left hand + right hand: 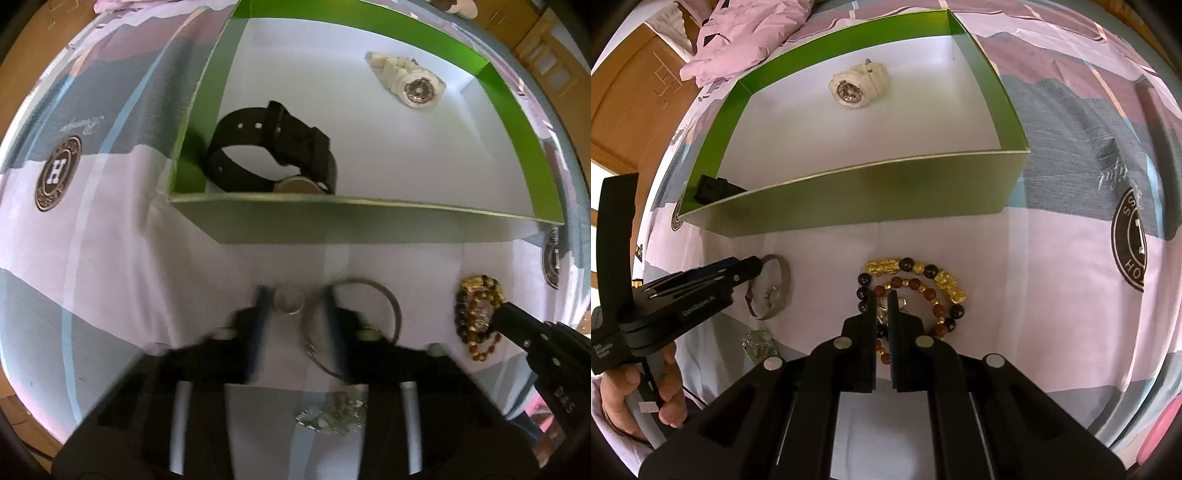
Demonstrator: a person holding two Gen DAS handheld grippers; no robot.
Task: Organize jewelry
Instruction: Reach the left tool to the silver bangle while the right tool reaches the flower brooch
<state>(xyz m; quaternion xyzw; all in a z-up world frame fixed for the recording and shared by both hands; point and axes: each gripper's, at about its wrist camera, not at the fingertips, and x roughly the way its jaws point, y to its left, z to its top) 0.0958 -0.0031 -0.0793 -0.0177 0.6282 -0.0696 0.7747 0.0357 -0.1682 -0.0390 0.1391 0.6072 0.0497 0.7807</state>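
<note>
Green box (369,221) wall between tongs (295,299) and watches (273,147).

An open box (849,206) sits on the bed (1071,295). Inside it, one watch (858,86) lies toward the far side and another watch (273,147) in the near left corner. In front of the box, on the sheet, lie a ring (290,300), a bangle (369,314) just right of it, and beaded bracelets (916,291) further right.
</note>
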